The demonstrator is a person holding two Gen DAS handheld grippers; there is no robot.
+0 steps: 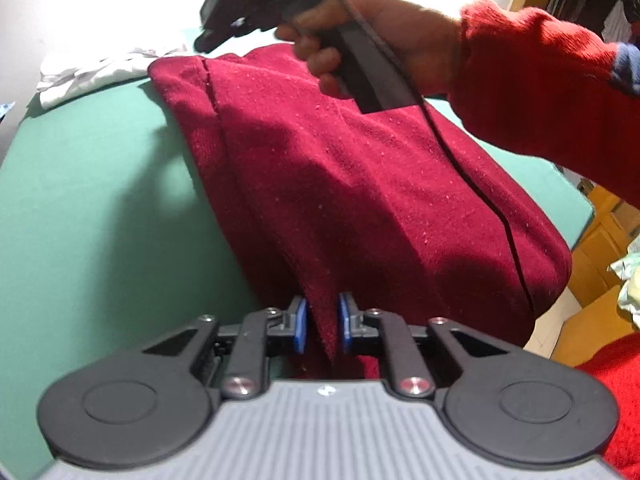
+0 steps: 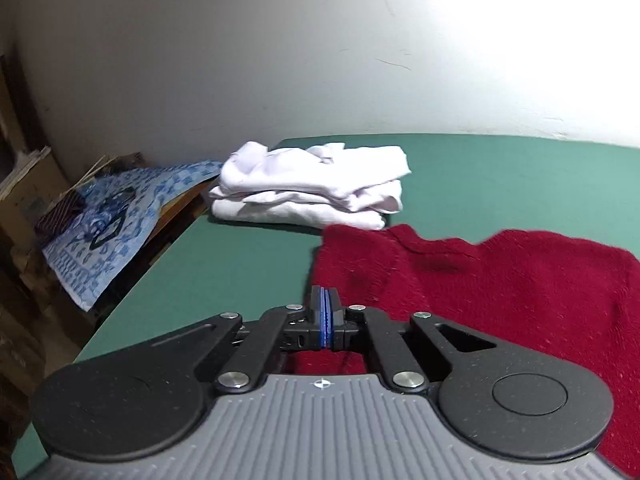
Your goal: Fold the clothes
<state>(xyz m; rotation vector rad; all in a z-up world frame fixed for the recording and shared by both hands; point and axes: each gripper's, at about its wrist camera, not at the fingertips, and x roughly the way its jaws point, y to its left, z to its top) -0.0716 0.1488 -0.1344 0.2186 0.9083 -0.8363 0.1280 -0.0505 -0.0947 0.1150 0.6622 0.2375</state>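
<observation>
A dark red knit sweater [image 1: 340, 184] lies folded on the green table [image 1: 80, 220], one ridge rising toward the left wrist camera. My left gripper [image 1: 322, 326] has its blue pads [image 1: 301, 326] nearly together, pinching that raised fold at the sweater's near edge. In the right wrist view the sweater [image 2: 500, 292] spreads to the right, its far left corner just ahead of my right gripper [image 2: 326, 320]. That gripper's pads are pressed flat together with nothing between them. The left wrist view shows the right gripper [image 1: 208, 38] hovering over the sweater's far edge in a hand [image 1: 392, 32].
A folded white garment [image 2: 312, 188] sits on the green table [image 2: 500, 176] behind the sweater, near the wall. A blue patterned cloth [image 2: 120, 216] drapes over boxes off the table's left edge. A red sleeve [image 1: 540, 88] reaches in from the right above the sweater.
</observation>
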